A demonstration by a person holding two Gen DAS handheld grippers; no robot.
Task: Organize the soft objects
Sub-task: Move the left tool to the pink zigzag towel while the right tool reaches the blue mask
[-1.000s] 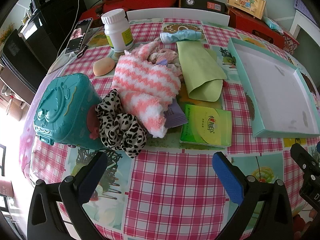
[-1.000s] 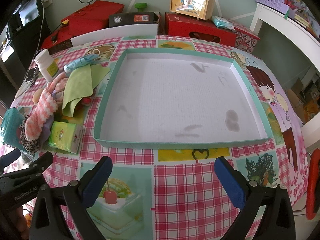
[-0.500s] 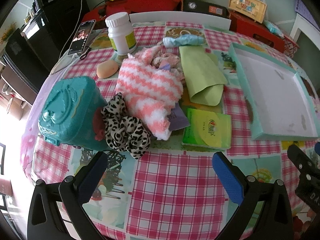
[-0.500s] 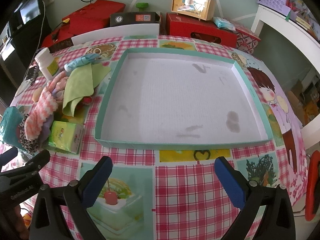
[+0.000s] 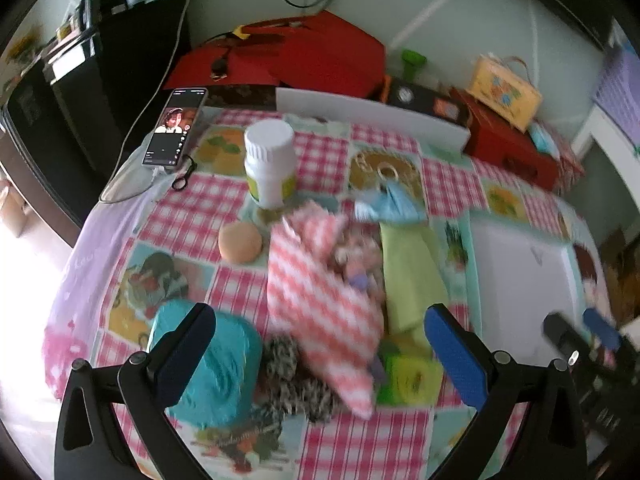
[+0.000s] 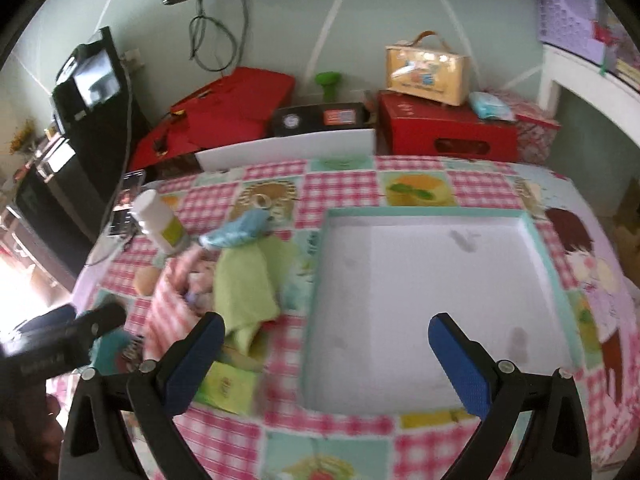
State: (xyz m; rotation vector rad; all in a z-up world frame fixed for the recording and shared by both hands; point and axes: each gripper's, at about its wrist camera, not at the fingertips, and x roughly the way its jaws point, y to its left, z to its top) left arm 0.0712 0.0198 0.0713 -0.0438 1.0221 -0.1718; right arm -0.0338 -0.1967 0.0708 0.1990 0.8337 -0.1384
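Note:
A pile of soft things lies on the checkered table: a pink-and-white striped fluffy cloth (image 5: pixel 320 296), a leopard-print scrunchie (image 5: pixel 292 384), a green cloth (image 5: pixel 412 276) and a light blue sock (image 5: pixel 390 202). My left gripper (image 5: pixel 320 356) is open and empty, above the pile's near side. A shallow teal-rimmed tray (image 6: pixel 432 304) lies to the right. My right gripper (image 6: pixel 324 360) is open and empty over the tray's near left corner. The green cloth (image 6: pixel 244 280) and blue sock (image 6: pixel 236 234) also show in the right wrist view.
A teal plastic box (image 5: pixel 216 364), a green tissue pack (image 5: pixel 408 376), a white pill bottle (image 5: pixel 270 164), a round sponge (image 5: pixel 240 242) and a phone (image 5: pixel 176 132) lie around the pile. Red boxes (image 6: pixel 444 128) stand beyond the table's far edge.
Both grippers have risen and moved forward over the table, so the pile and tray sit lower in view. The views are blurred with motion. Both grippers stay open.

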